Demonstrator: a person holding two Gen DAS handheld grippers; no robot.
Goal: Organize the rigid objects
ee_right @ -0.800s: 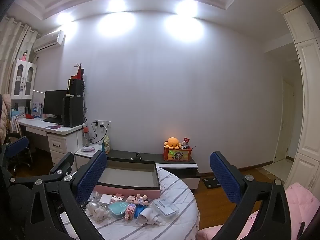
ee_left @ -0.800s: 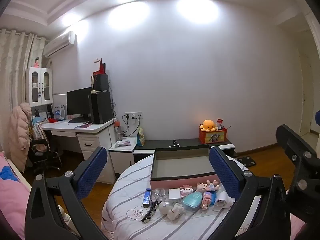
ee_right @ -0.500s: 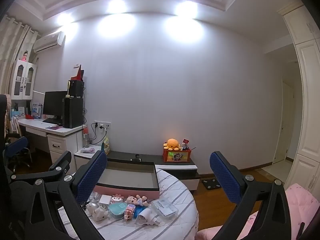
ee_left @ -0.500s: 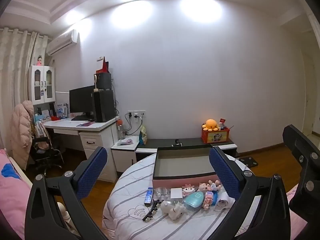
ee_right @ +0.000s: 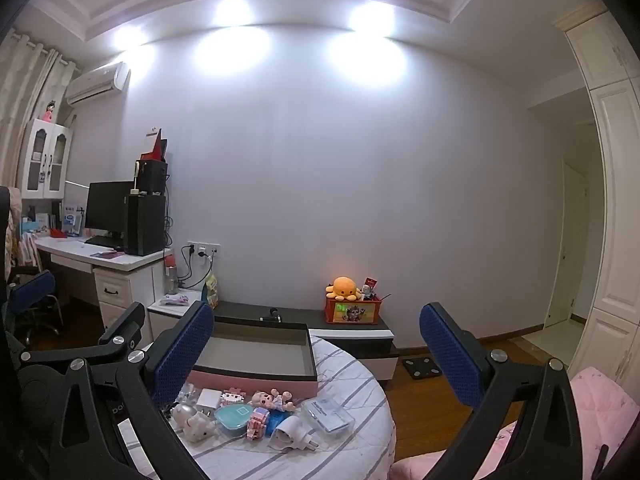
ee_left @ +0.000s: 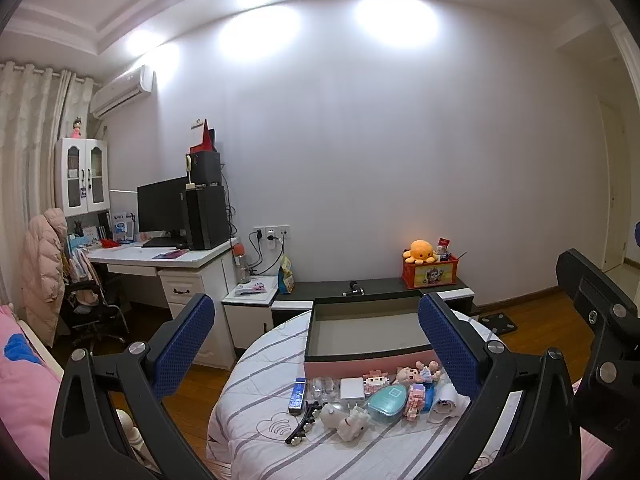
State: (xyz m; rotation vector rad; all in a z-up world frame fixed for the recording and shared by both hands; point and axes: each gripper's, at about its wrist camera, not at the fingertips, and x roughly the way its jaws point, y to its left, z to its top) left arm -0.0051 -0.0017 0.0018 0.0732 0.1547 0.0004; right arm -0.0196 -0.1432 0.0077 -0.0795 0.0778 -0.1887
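Both views have drifted slightly; little else changed. Left tongs (ee_left: 316, 344) and right tongs (ee_right: 316, 356) gape wide, empty. Small hard toys (ee_left: 348, 418) lie ahead and below, before the box (ee_left: 360, 354) on the desk (ee_left: 256, 404): light, stiff, probably slippery; pinch across their narrow bodies.

Probably a home bedroom: pink bedding (ee_left: 24, 396), computer desk (ee_left: 168, 258), curtains (ee_left: 28, 136).

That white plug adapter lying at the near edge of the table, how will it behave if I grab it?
The white plug adapter looks like rigid plastic, so probably stiff and light. It lies on its side with prongs pointing right; its rounded body may rock or slip in the jaws. The striped cloth under it should limit sliding.
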